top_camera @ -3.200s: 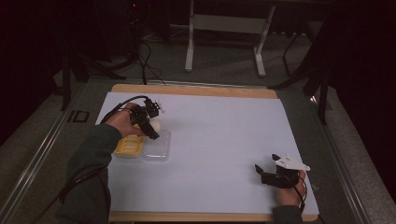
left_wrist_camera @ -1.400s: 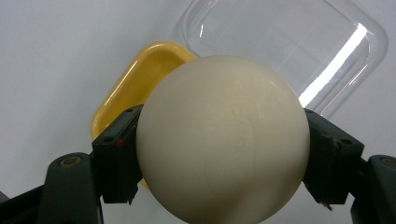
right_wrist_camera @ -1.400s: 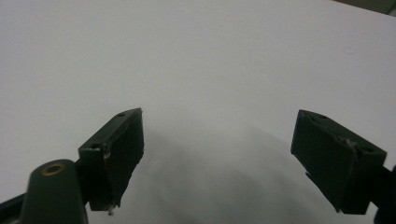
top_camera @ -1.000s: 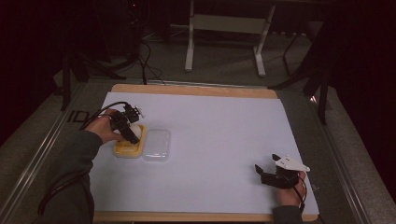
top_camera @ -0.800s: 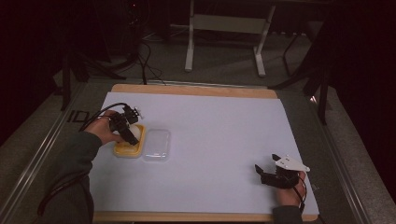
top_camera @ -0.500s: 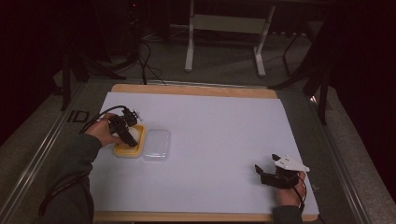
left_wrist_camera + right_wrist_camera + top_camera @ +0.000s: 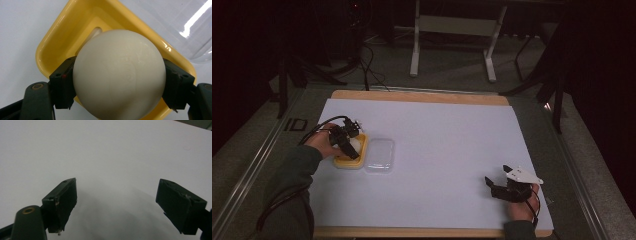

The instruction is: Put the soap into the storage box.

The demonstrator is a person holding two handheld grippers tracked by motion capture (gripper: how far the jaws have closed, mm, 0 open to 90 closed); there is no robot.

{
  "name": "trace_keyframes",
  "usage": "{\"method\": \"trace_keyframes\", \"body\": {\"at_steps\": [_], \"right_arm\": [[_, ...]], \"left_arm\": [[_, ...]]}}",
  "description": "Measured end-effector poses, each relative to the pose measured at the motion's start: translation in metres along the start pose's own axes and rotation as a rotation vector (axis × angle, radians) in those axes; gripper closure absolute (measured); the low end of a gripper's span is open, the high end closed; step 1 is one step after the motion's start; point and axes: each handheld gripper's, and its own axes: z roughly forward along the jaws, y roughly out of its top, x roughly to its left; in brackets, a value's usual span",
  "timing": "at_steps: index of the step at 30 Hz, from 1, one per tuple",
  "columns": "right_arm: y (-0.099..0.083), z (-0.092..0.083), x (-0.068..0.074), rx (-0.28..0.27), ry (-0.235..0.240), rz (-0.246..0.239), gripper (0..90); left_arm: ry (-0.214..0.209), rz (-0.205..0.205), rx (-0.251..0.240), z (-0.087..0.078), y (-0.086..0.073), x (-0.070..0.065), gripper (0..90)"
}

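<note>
A white egg (image 7: 119,75) fills the left gripper view, clamped between both black pads of my left gripper (image 7: 120,87), which is shut on it. Right under the egg lies a yellow tray (image 7: 65,32) with a moulded hollow. From above, the left gripper (image 7: 351,146) hangs over that yellow tray (image 7: 343,162) at the table's left side, the egg (image 7: 356,143) showing pale beside the jaws. My right gripper (image 7: 496,189) rests near the front right of the table. Its jaws (image 7: 117,205) stand wide apart with nothing between them, above bare white surface.
A clear plastic lid (image 7: 380,155) lies just right of the yellow tray, and its edge (image 7: 185,27) shows at the upper right of the left gripper view. A white sheet (image 7: 442,150) covers the wooden board. Cables and a stand's legs (image 7: 452,45) lie on the floor beyond the table.
My left hand has carried the egg left from over the clear lid to the yellow tray and lowered it toward the tray. The right hand has stayed still.
</note>
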Motion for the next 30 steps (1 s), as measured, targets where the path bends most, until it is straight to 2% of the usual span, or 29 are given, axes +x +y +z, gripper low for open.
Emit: {"method": "trace_keyframes", "body": {"at_steps": [10,15,23,27,30], "right_arm": [[0.0,0.0,0.0,-0.001,-0.001,0.0,17.1],[0.0,0.0,0.0,-0.002,-0.001,0.0,17.1],[0.0,0.0,0.0,-0.002,-0.002,-0.001,17.1],[0.0,0.0,0.0,-0.001,-0.001,-0.001,17.1],[0.0,0.0,0.0,-0.002,0.0,-0.001,17.1]], "left_arm": [[0.004,0.015,0.01,0.011,-0.001,0.0,25.5],[-0.006,0.001,-0.011,0.011,-0.003,0.002,25.4],[-0.062,-0.053,-0.045,0.014,-0.008,0.009,25.2],[-0.074,-0.05,-0.06,0.014,-0.01,0.01,24.8],[-0.083,-0.049,-0.072,0.015,-0.012,0.009,20.5]]}}
